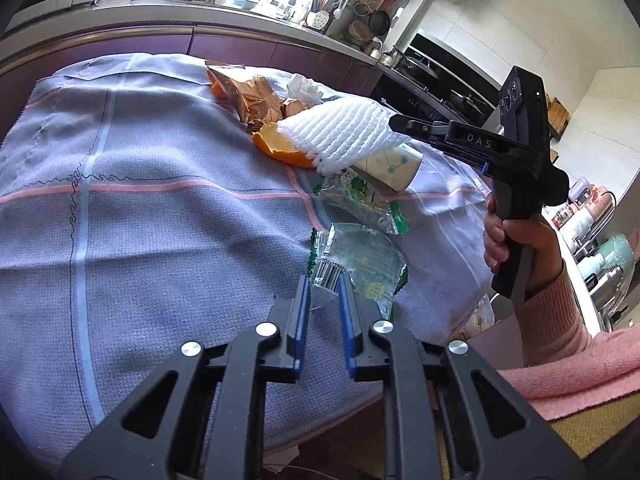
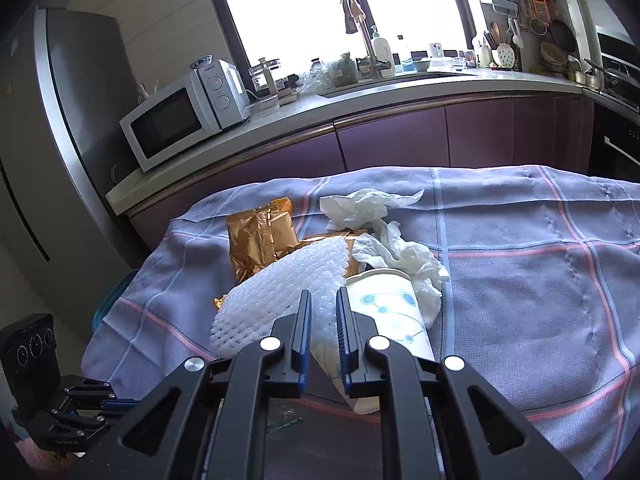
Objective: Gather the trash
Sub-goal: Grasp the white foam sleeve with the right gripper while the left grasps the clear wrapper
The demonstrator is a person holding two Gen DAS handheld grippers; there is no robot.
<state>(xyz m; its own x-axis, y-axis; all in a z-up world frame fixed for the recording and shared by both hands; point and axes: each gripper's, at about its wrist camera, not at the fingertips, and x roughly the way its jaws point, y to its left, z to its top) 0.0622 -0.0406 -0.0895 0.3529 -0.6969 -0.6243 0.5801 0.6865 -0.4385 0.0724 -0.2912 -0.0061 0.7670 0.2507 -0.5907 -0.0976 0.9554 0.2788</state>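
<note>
A table under a grey-blue checked cloth [image 1: 120,200] holds trash. My right gripper [image 2: 323,300], which also shows in the left wrist view [image 1: 396,122], is shut on a white foam fruit net [image 1: 340,136] and holds it above the cloth; the net also shows in the right wrist view [image 2: 280,288]. Under it lie a paper cup [image 1: 392,166] on its side, orange peel [image 1: 280,144], gold wrappers [image 1: 248,96] and crumpled tissue [image 2: 384,236]. My left gripper [image 1: 324,280] is narrowly open over a clear green-printed wrapper [image 1: 360,264]; a second one [image 1: 352,196] lies beyond.
A purple kitchen counter [image 2: 360,92] with a microwave [image 2: 176,120], sink tap and utensils runs behind the table. A fridge [image 2: 60,120] stands at the left. A stove [image 1: 440,80] and appliances are at the right. The table's edge is close to me.
</note>
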